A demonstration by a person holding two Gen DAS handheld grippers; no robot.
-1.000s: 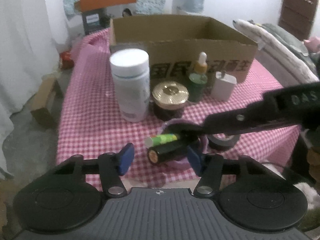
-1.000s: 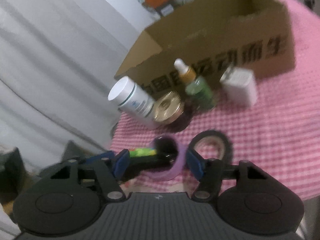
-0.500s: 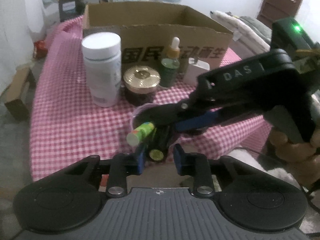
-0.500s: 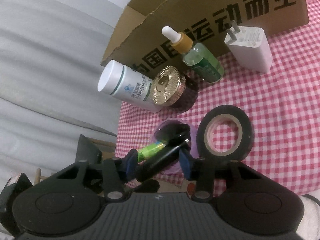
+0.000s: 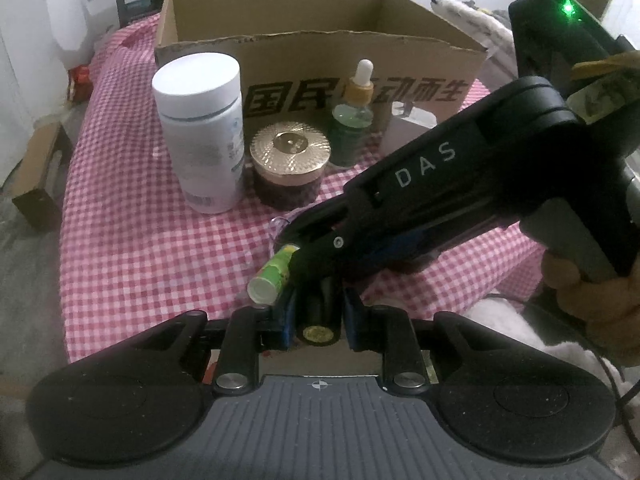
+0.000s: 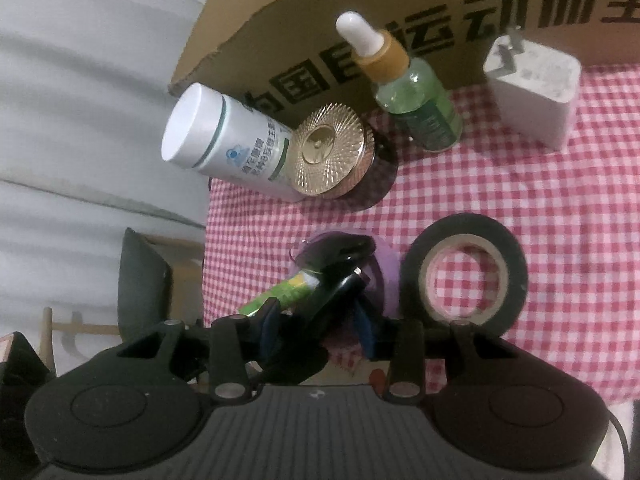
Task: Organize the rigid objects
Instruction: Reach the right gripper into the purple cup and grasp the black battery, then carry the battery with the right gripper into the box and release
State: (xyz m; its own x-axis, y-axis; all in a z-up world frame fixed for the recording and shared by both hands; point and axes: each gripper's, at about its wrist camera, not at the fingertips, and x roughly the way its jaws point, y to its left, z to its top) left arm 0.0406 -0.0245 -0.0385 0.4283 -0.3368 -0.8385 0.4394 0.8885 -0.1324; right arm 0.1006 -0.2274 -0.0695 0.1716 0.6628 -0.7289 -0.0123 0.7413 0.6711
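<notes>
Between the blue pads of the left gripper [image 5: 318,312] sits a slim black tube with a gold end cap [image 5: 319,332], and the pads are closed tight on it. Its far end leans into a small purple plastic cup [image 6: 386,268], where a green tube with a white cap [image 5: 274,276] leans too.

From the right side the right gripper [image 6: 317,318] reaches over this same cup, held by a hand [image 5: 592,292]. Its jaws are closing. Both tubes lie between them, but one pad seems apart from the black tube. This gripper covers most of the cup in the left wrist view.

Just beside the cup lies a black roll of tape [image 6: 516,276], flat on a red and white checked tablecloth [image 5: 140,240]. Further back stand a dark jar with a ribbed gold lid [image 5: 290,152], a tall white plastic bottle [image 5: 200,120] touching it, a green dropper bottle [image 5: 354,116] and a white charger plug [image 6: 536,80]. Behind them is an open brown cardboard box with black printed characters [image 5: 280,12].

Left of the table hangs a grey curtain [image 6: 80,80], and a small carton [image 5: 36,188] stands on the floor.
</notes>
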